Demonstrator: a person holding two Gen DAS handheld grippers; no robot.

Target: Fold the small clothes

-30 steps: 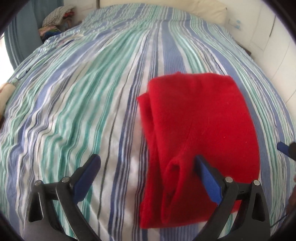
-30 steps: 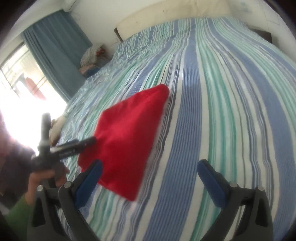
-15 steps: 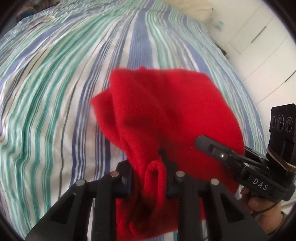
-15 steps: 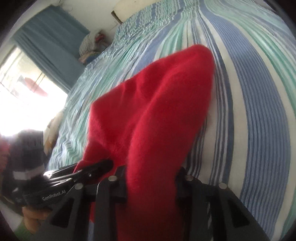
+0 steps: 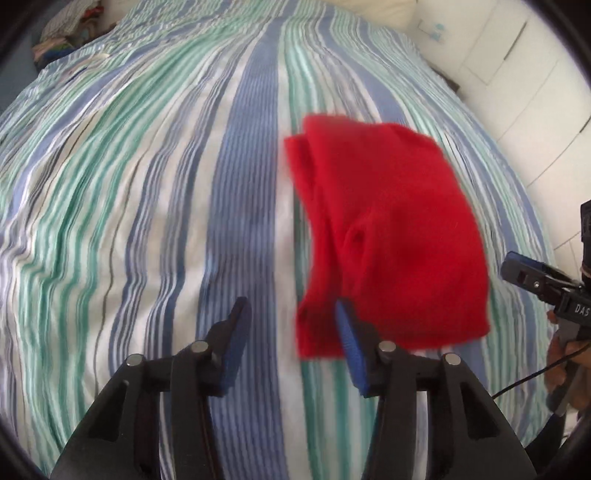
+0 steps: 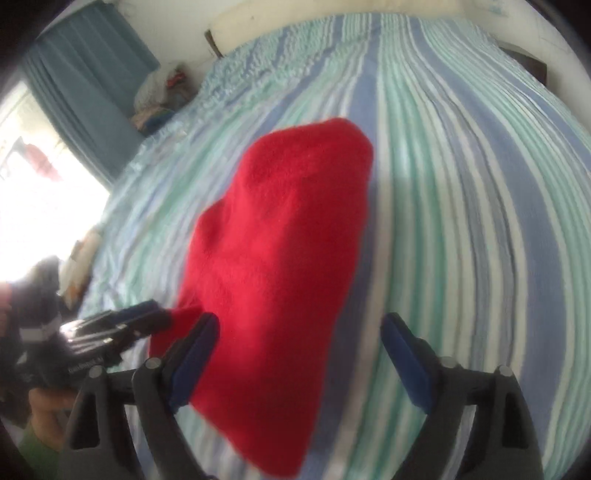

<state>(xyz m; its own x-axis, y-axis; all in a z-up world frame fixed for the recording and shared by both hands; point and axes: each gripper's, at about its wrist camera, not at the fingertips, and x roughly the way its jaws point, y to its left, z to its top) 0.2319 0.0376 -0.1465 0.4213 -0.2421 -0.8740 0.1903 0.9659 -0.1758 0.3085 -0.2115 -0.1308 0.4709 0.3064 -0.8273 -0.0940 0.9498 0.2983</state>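
Observation:
A folded red garment (image 5: 391, 236) lies flat on the striped bed cover (image 5: 147, 184). My left gripper (image 5: 291, 332) is open, with its right finger at the garment's near left corner. In the right wrist view the red garment (image 6: 280, 258) fills the middle. My right gripper (image 6: 299, 350) is open, with the garment's near edge between its blue pads. The left gripper (image 6: 122, 321) shows at the left there. The right gripper (image 5: 532, 273) shows at the right edge of the left wrist view.
A pile of clothes (image 6: 162, 92) sits at the bed's far left corner by a blue curtain (image 6: 85, 92). A pillow (image 5: 373, 11) lies at the head of the bed. White cabinets (image 5: 517, 92) stand on the right.
Both grippers closed on the red garment half a second ago and have now opened and let it go. The garment lies flat again, and both grippers have drawn back a little.

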